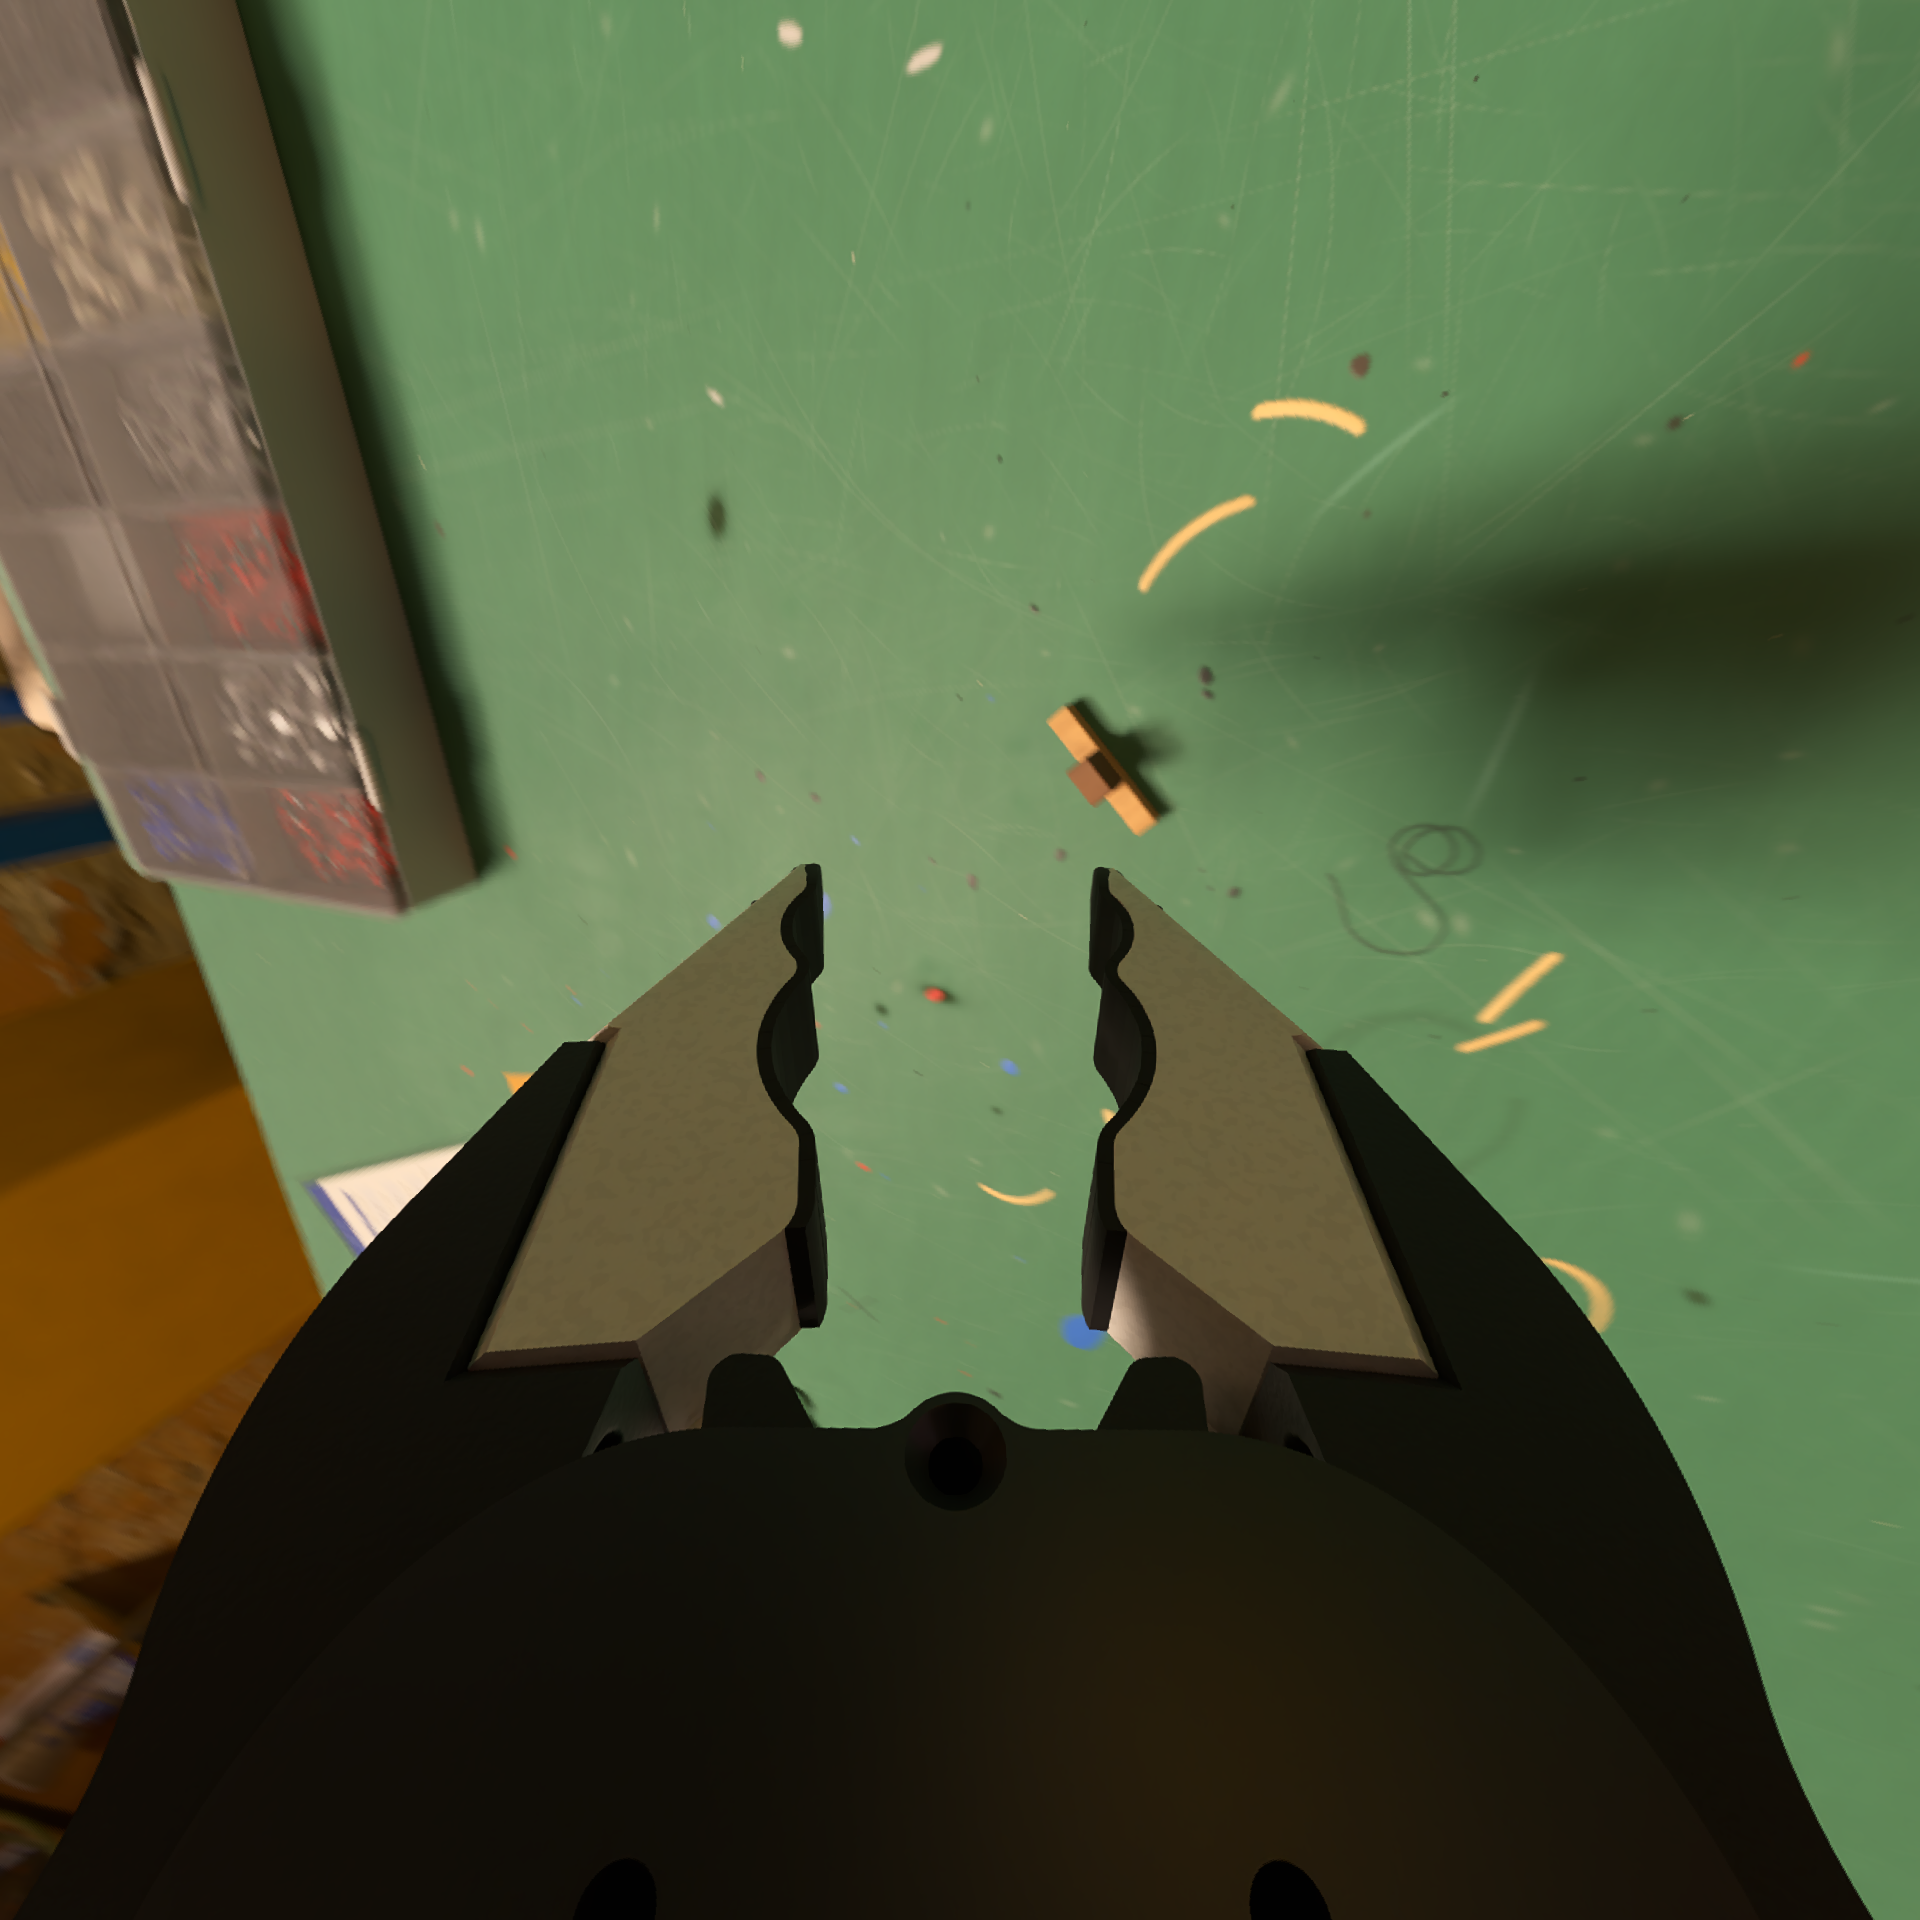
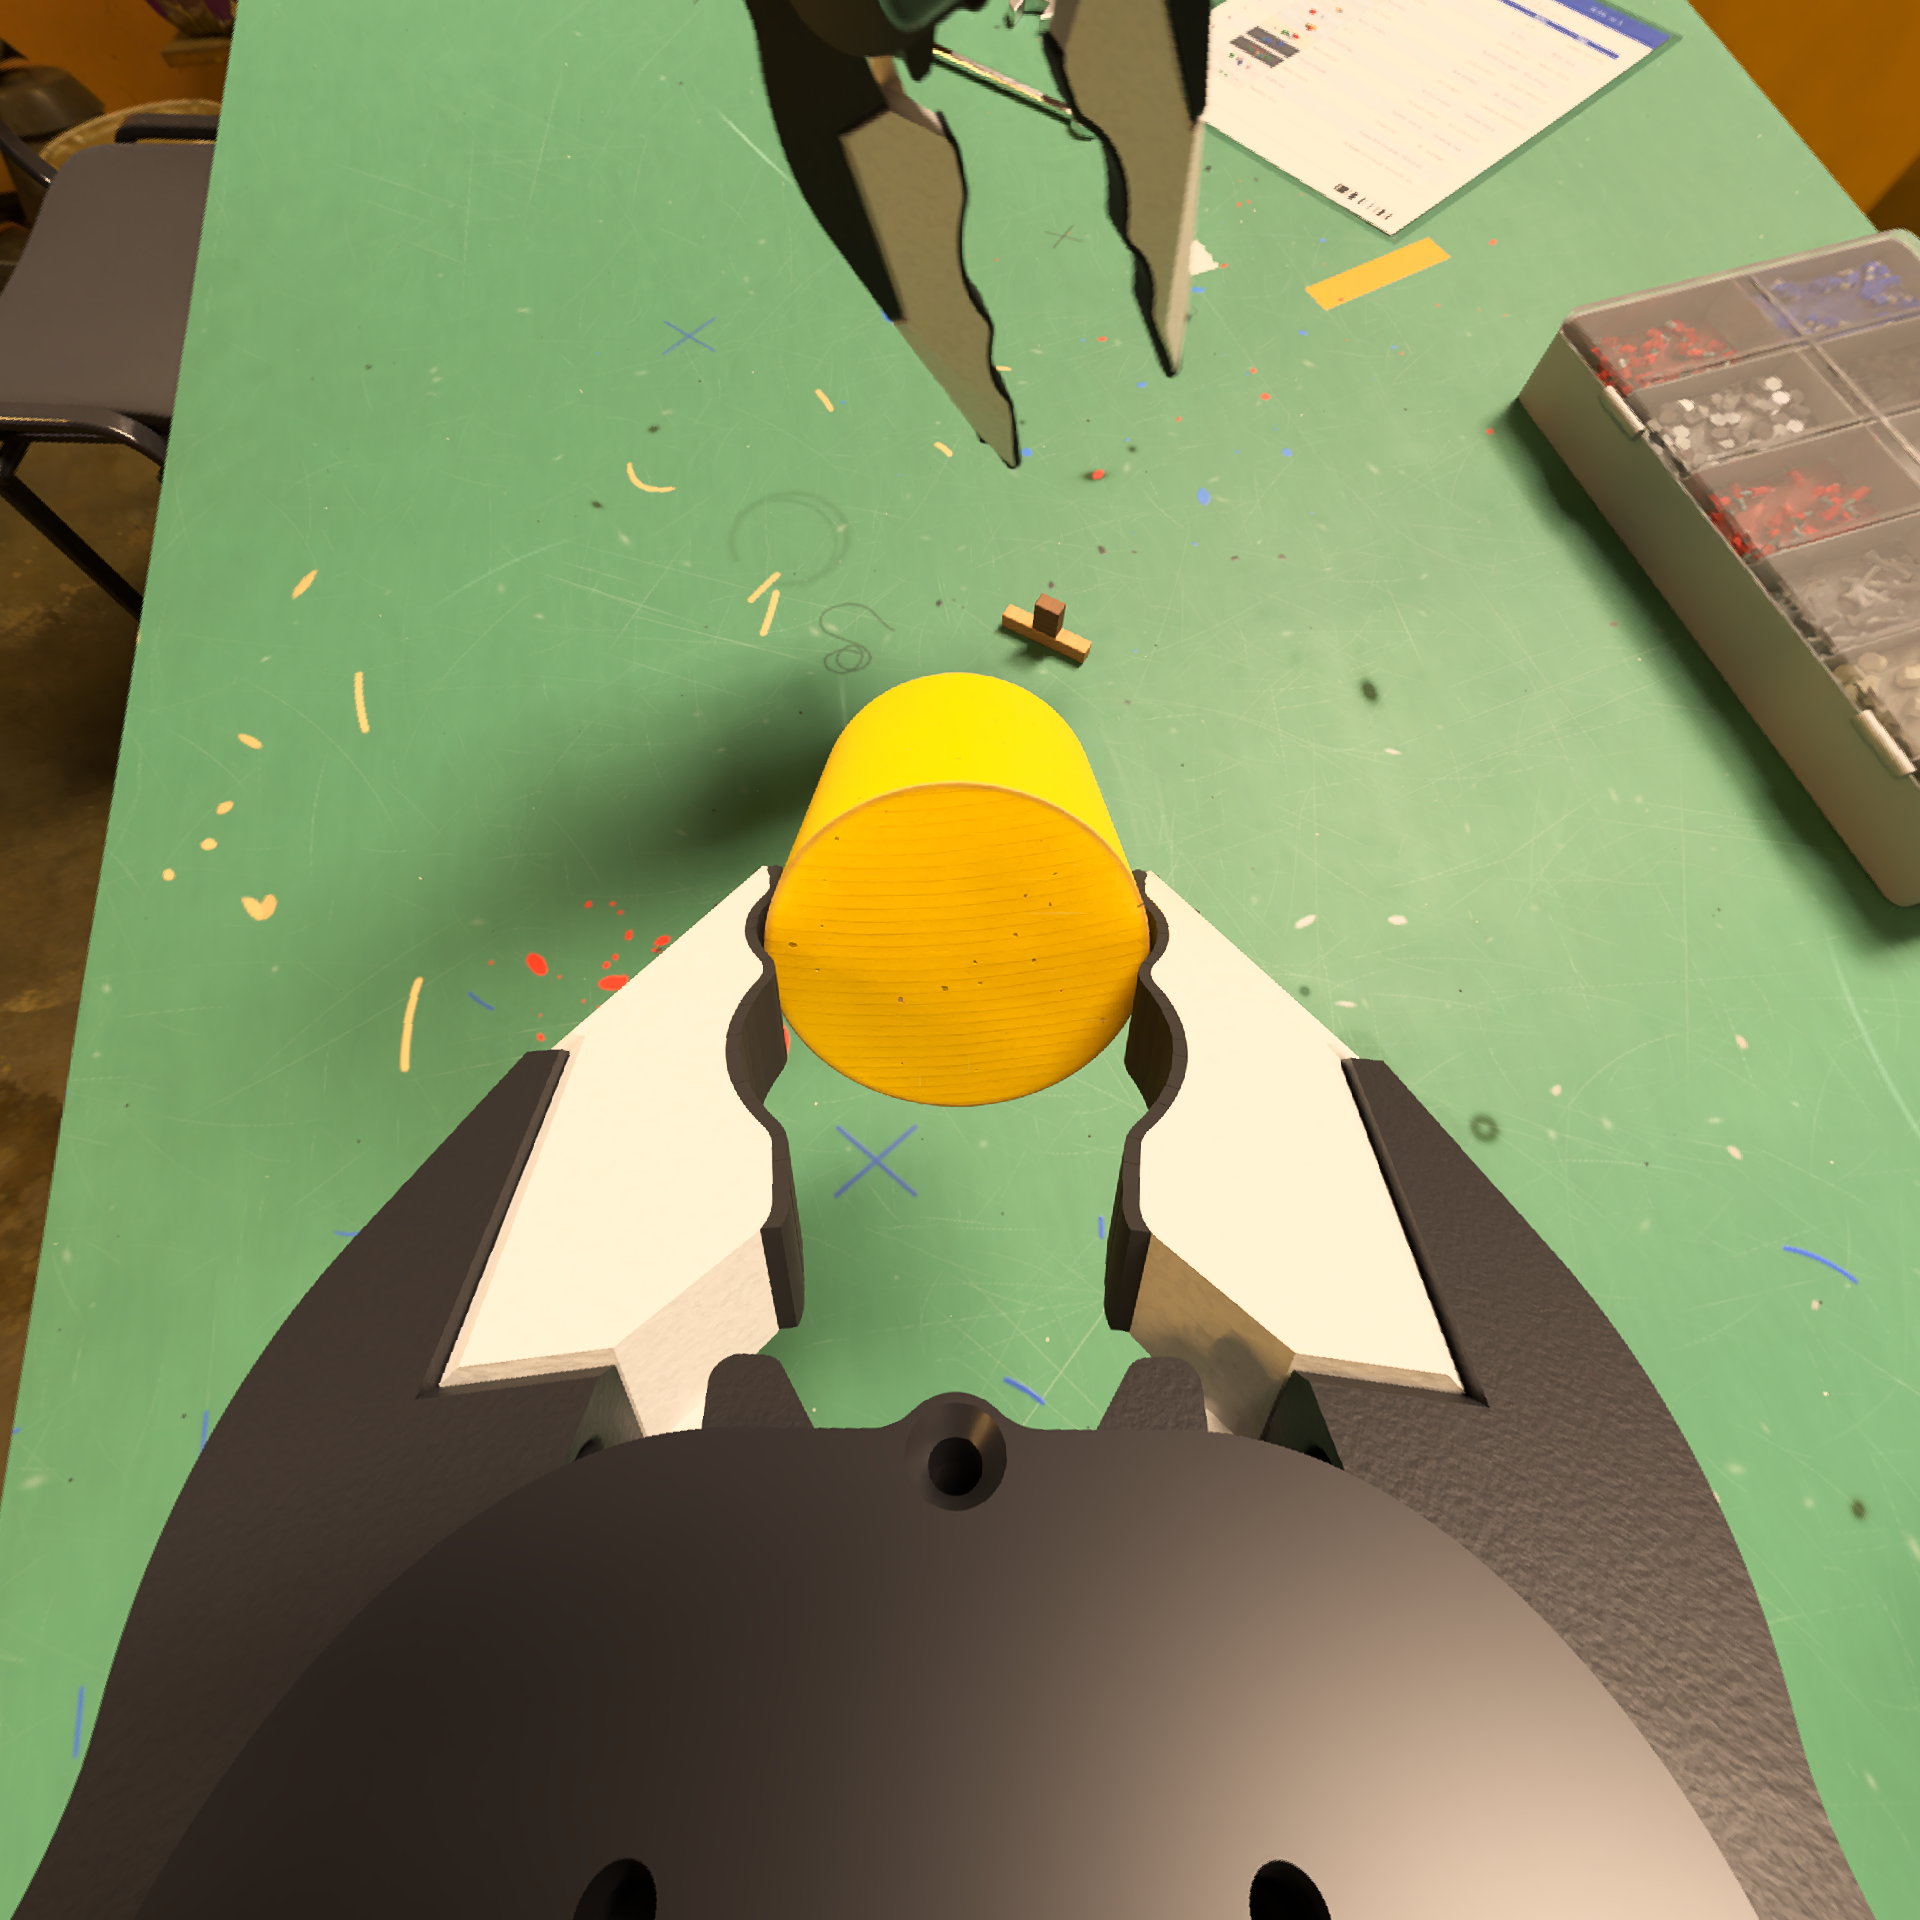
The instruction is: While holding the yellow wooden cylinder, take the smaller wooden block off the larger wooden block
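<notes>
We've got the cylinder (image 2: 956, 904) clamped in our right gripper (image 2: 956, 935), but our left gripper (image 1: 956, 883) hangs empty, fingers spread, the small block (image 1: 1093, 777) ahead, just right, on the big block (image 1: 1130, 808).

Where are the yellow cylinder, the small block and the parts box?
yellow cylinder (image 2: 951, 940): right wrist view, on its round flat end.
small block (image 2: 1048, 615): right wrist view, on its side face.
parts box (image 1: 223, 613): left wrist view, on its clear lid.

Warm dim light, soft shadows, blurred edges.
</notes>
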Controlling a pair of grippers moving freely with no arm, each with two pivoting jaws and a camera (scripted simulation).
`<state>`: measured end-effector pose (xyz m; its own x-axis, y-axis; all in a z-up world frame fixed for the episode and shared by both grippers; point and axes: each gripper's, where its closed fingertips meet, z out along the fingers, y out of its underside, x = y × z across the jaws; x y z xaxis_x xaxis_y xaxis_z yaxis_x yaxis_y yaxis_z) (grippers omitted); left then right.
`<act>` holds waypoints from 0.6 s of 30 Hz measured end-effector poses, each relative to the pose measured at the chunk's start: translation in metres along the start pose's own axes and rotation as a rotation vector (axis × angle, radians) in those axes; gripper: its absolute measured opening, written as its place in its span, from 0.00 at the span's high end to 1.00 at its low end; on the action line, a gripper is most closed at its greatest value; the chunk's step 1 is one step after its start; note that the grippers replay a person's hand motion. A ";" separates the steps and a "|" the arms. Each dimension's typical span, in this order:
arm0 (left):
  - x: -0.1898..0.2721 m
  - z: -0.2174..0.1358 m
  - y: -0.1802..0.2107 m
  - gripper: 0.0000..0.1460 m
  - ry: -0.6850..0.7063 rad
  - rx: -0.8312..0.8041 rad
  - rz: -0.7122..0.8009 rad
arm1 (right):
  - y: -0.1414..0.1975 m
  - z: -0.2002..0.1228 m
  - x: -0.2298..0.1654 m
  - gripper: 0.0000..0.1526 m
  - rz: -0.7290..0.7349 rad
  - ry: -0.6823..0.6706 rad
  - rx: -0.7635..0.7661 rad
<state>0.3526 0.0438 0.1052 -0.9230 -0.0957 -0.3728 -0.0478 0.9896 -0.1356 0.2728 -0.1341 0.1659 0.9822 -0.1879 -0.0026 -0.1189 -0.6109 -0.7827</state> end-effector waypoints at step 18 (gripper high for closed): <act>0.050 0.043 0.029 0.78 0.088 -0.243 -0.503 | -0.005 0.009 -0.009 0.57 -0.037 -0.006 0.016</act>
<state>0.3218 0.0626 0.0428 -0.7915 -0.5633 -0.2372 -0.5674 0.8214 -0.0574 0.2654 -0.1225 0.1642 0.9867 -0.1611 0.0227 -0.0806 -0.6052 -0.7920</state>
